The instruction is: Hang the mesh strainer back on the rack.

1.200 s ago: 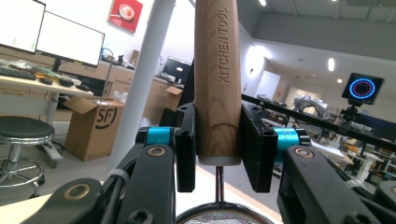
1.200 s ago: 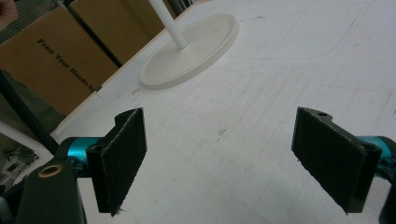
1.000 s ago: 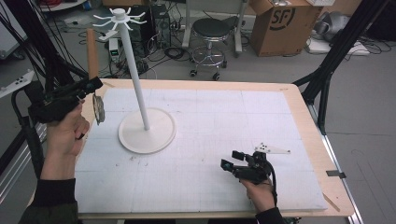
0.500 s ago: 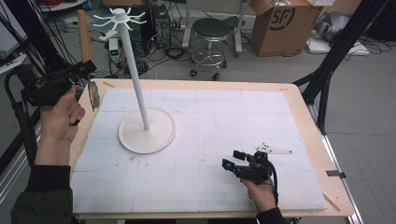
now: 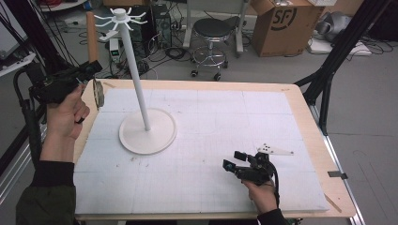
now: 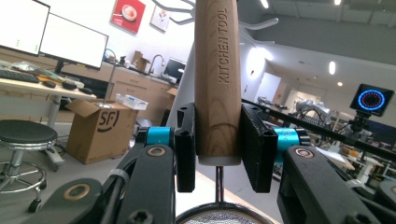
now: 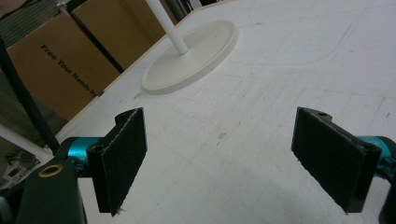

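Gripping the wooden handle of a small mesh strainer, the left gripper had its jaws clamped on that handle and held the utensil in the air above the table's left edge, handle upward and sieve hanging below, near the white hook stand on the table's left half. The right gripper lay low near the table's front edge, right of centre, its jaws wide apart with nothing between them.
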